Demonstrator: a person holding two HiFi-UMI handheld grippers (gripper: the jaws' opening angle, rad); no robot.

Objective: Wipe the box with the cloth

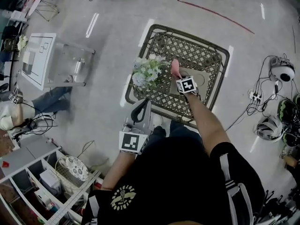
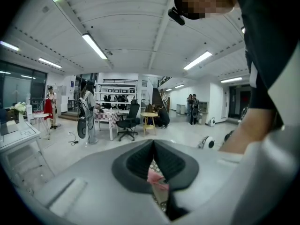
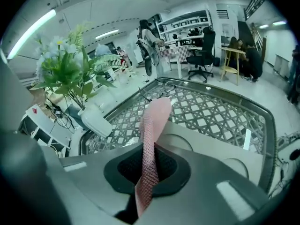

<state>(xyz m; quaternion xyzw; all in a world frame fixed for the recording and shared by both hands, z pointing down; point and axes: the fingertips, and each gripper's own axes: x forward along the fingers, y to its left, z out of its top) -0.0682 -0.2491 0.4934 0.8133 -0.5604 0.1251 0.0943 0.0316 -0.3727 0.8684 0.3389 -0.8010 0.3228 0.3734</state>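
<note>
This is a big open-plan lab or workshop floor, not anyone's home. Long strip lights (image 2: 96, 47) run across a panelled ceiling, and the pale hard floor (image 1: 108, 102) carries a red tape line (image 1: 215, 13). A power strip (image 1: 254, 96) with trailing leads lies on the floor beside helmets (image 1: 282, 69). Further off stand storage racks (image 2: 117, 89), an office chair (image 2: 127, 122), a small round table (image 2: 149, 118), a staircase (image 2: 164, 93) and people (image 2: 192, 108) in small groups.
</note>
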